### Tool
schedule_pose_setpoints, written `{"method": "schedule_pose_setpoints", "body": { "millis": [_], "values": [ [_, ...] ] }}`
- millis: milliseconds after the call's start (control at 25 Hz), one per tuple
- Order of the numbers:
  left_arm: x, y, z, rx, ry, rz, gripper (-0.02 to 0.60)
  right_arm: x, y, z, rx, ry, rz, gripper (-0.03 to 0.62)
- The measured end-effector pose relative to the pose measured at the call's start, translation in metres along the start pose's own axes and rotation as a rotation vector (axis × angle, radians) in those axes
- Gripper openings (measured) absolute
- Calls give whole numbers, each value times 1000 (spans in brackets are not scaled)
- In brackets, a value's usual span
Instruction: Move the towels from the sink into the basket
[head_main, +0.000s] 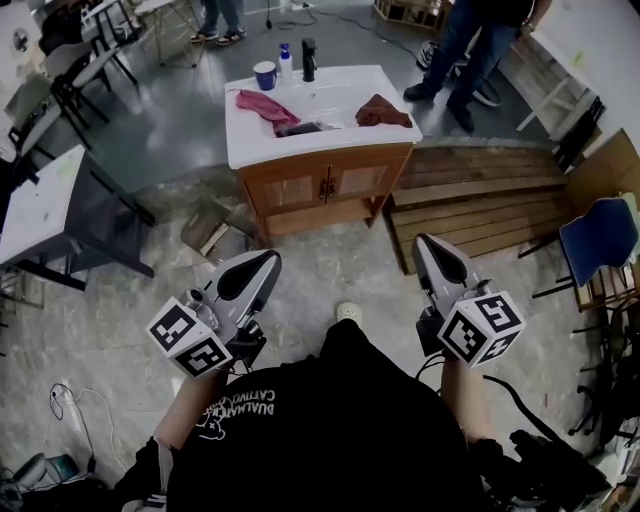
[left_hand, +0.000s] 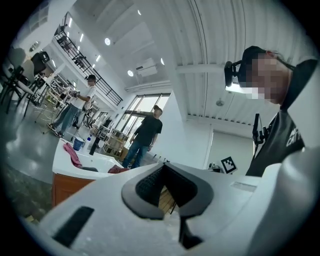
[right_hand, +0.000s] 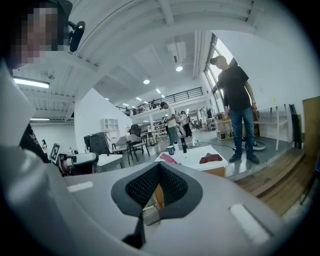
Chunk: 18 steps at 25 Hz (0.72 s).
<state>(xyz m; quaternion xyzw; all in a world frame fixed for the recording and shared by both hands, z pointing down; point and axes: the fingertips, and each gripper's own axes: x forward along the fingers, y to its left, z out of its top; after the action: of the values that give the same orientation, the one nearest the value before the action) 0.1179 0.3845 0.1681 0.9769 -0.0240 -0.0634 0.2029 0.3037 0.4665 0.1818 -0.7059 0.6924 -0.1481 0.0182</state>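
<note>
Head view: a person faces a white sink counter (head_main: 330, 140) across bare floor, with left gripper (head_main: 266, 260) and right gripper (head_main: 430, 245) held low and well apart from it; both sets of jaws are closed, empty; a pink towel (head_main: 262, 104) lies on the counter's left, a dark red towel (head_main: 383, 112) on its right; a blue cup (head_main: 265, 75) stands near the faucet (head_main: 309, 58).

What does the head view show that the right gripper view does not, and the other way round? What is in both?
Only the head view: a blue chair at the right edge and a white cable on the floor. Only the right gripper view: ceiling lights and the upper body of the standing person. Both: the white sink with a pink towel, a dark red towel and a blue cup on it.
</note>
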Motion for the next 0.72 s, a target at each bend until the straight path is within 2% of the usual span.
{"method": "schedule_pose_setpoints", "body": {
  "millis": [240, 720],
  "values": [
    [42, 30, 9, 16, -8, 20, -2, 38, -43, 14, 11, -6, 14, 6],
    [165, 100, 30, 9, -57, 93, -2, 127, -160, 63, -7, 34, 94, 6]
  ]
}}
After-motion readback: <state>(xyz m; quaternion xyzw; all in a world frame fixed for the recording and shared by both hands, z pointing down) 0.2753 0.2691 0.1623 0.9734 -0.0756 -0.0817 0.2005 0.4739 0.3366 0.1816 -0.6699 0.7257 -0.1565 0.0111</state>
